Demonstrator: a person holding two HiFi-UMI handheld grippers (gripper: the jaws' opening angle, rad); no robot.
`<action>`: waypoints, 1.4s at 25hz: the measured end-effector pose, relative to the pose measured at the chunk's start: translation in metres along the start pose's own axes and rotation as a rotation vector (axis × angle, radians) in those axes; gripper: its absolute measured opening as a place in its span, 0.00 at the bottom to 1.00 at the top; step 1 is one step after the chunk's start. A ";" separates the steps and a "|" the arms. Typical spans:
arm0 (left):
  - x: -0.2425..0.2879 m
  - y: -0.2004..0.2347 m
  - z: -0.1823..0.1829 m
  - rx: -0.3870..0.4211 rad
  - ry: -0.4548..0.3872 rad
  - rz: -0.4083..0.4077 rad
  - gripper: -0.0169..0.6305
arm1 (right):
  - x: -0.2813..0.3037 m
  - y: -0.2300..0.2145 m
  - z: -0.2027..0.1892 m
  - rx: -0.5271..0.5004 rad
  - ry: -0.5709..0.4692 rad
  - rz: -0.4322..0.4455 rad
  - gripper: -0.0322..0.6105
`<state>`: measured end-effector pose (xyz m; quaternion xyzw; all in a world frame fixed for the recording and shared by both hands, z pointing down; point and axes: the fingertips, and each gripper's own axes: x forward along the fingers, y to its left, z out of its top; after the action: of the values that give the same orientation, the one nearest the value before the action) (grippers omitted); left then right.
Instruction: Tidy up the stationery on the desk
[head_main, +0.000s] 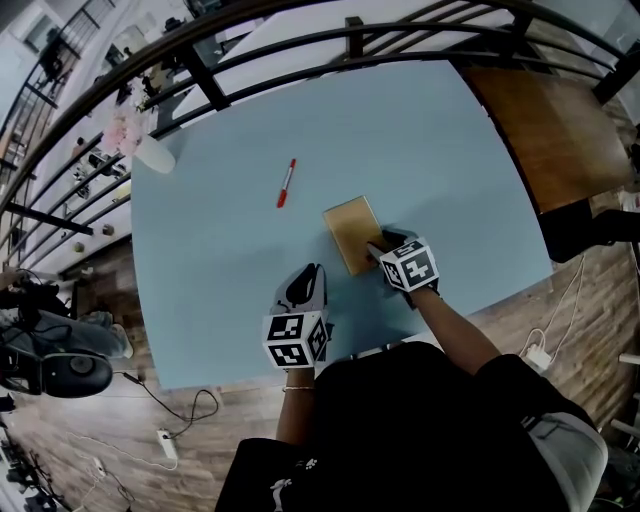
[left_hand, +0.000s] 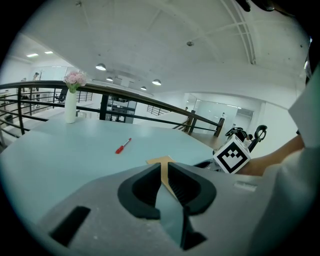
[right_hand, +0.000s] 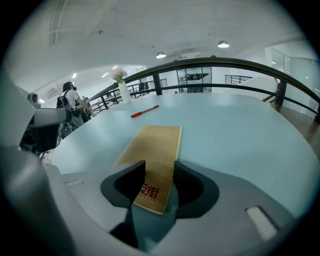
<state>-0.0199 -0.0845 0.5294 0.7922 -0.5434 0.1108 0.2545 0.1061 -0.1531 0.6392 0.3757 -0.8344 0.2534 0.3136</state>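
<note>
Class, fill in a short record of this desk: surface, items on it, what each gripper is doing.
surface: light blue table
stationery: red pen loose mid-table; brown notebook flat, nearer the person
other: white vase with pink flowers, far left edge
left gripper: jaws almost together, empty
right gripper: jaws astride the notebook's near end; grip unclear

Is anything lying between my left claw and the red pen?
Nothing visible does. Only bare table lies between the left claw and the red pen. The brown notebook sits off to the right of that path, at the right claw.
</note>
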 end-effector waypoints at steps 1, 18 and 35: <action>-0.001 0.000 0.000 0.000 0.000 0.000 0.10 | 0.000 0.003 -0.001 -0.001 0.001 0.002 0.34; -0.003 -0.004 -0.006 0.013 0.005 -0.005 0.10 | -0.005 0.027 -0.018 -0.015 0.018 0.018 0.36; 0.004 -0.011 -0.005 0.019 0.006 -0.003 0.10 | -0.018 0.036 -0.033 -0.060 0.036 0.065 0.35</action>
<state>-0.0082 -0.0821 0.5319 0.7952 -0.5403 0.1178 0.2488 0.0977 -0.1019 0.6421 0.3343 -0.8477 0.2448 0.3313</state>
